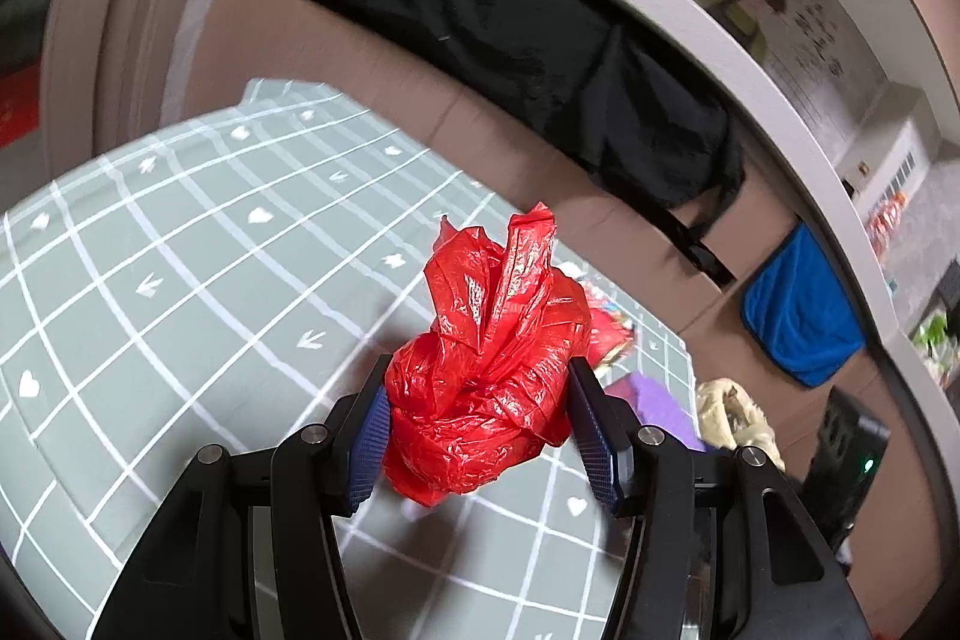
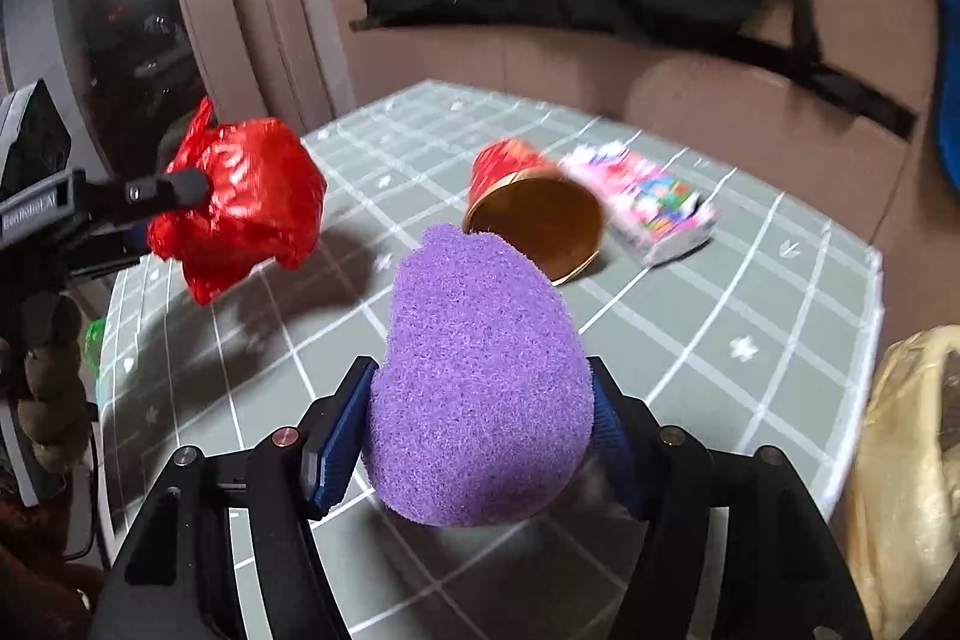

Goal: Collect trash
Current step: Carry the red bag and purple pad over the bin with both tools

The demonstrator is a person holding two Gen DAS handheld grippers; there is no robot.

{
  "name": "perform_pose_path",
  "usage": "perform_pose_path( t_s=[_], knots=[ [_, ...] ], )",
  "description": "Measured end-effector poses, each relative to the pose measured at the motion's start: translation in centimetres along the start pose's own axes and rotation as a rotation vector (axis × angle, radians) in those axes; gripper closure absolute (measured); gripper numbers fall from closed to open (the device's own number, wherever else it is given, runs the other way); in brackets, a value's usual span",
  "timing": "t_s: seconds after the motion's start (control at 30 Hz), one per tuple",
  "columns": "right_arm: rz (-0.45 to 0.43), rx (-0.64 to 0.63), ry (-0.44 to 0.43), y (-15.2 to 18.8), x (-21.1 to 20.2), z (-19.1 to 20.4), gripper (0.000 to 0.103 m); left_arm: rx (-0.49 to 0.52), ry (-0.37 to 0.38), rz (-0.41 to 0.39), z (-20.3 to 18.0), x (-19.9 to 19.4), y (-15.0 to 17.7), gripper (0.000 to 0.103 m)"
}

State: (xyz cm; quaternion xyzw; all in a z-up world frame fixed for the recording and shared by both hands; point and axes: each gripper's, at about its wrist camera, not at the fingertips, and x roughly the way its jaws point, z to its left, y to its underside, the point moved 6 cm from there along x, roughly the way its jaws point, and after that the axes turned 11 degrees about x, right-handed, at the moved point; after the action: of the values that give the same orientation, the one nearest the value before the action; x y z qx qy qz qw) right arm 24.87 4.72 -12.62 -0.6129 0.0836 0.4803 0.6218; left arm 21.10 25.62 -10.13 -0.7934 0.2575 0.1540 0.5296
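Closest to the right wrist camera, the right gripper point(image 2: 480, 436) has a purple sponge point(image 2: 480, 382) between its blue pads; the jaws stand wide, and whether the pads press on the sponge I cannot tell. That sponge blocks much of the green checked tablecloth point(image 2: 750, 292) behind it. Beyond it one red cup point(image 2: 534, 208) lies tipped on its side, open mouth toward the camera, and just beside the cup, touching or nearly so, lies one pink snack wrapper point(image 2: 648, 202). To the left, raised above the cloth, the left gripper point(image 1: 480, 424) is clamped on one crumpled red plastic bag point(image 1: 492, 370), both blue pads pressed into its sides at a middling width. In the left wrist view the bag hides most of the cup and wrapper behind it. A yellowish crumpled bag point(image 2: 912, 460) sits off the right edge of the table. Farther back, one black garment point(image 1: 510, 40) hangs over a brown cardboard wall point(image 1: 336, 58), with one blue cloth point(image 1: 798, 310) draped nearby.
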Motion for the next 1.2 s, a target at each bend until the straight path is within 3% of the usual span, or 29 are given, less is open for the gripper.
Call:
perform_pose_path(
  t_s=[0.37, 0.57, 0.9, 1.2],
  knots=[
    [-0.223, 0.056, 0.078, -4.6, -9.8, -4.5, 0.039, 0.25, -0.007, -0.142, -11.3, -0.5, -4.6, 0.047],
    [-0.336, 0.105, 0.168, -6.0, -15.7, -9.5, 0.039, 0.372, 0.05, -0.195, -19.2, 0.9, -6.1, 0.047],
    [-0.426, 0.196, 0.331, -4.8, -22.9, -18.2, 0.039, 0.509, 0.196, -0.148, -31.2, 6.3, -4.5, 0.047],
    [-0.432, 0.327, 0.4, -2.5, -24.7, -24.9, 0.039, 0.565, 0.273, -0.037, -37.2, 11.7, -1.8, 0.047]
  ],
)
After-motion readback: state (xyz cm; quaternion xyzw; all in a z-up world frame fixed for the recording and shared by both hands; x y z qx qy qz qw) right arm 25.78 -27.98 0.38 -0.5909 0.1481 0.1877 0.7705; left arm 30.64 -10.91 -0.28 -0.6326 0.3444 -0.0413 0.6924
